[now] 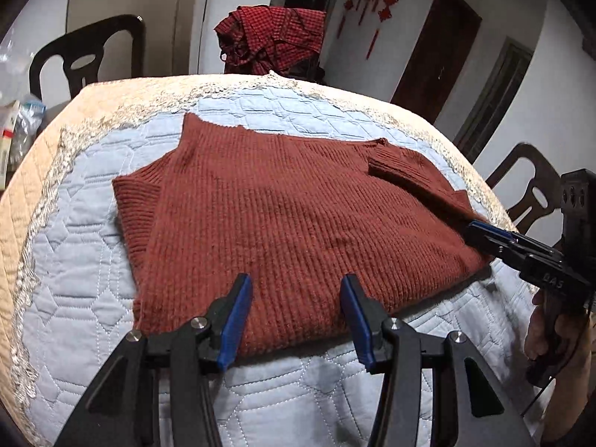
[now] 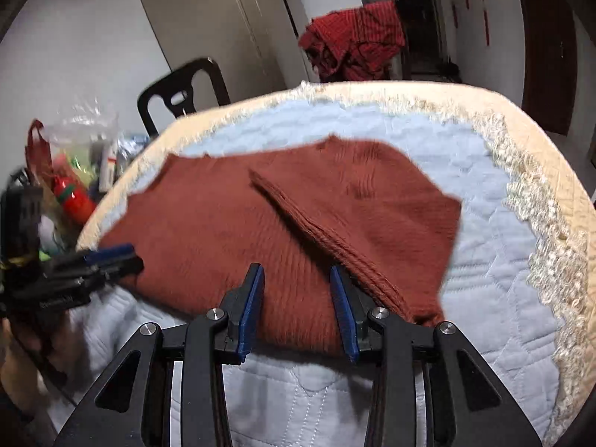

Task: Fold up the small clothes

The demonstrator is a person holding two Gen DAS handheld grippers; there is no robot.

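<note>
A rust-red knit sweater (image 1: 283,208) lies partly folded on the light blue quilted table cover (image 1: 74,260); it also shows in the right wrist view (image 2: 231,231). One sleeve (image 2: 320,238) is folded across the body. My left gripper (image 1: 296,298) is open, its blue-padded fingers over the sweater's near edge, holding nothing. My right gripper (image 2: 297,290) is open over the sweater's near edge by the folded sleeve. In the left wrist view the right gripper (image 1: 484,234) reaches the sweater's right edge. In the right wrist view the left gripper (image 2: 111,257) sits at the sweater's left edge.
The round table has a cream lace-trimmed border (image 1: 260,85). A red checked cloth (image 1: 272,37) is heaped behind the table. Dark chairs (image 1: 85,59) stand at the left and at the right (image 1: 529,186). A cluttered bag of items (image 2: 74,171) sits beside the table's left.
</note>
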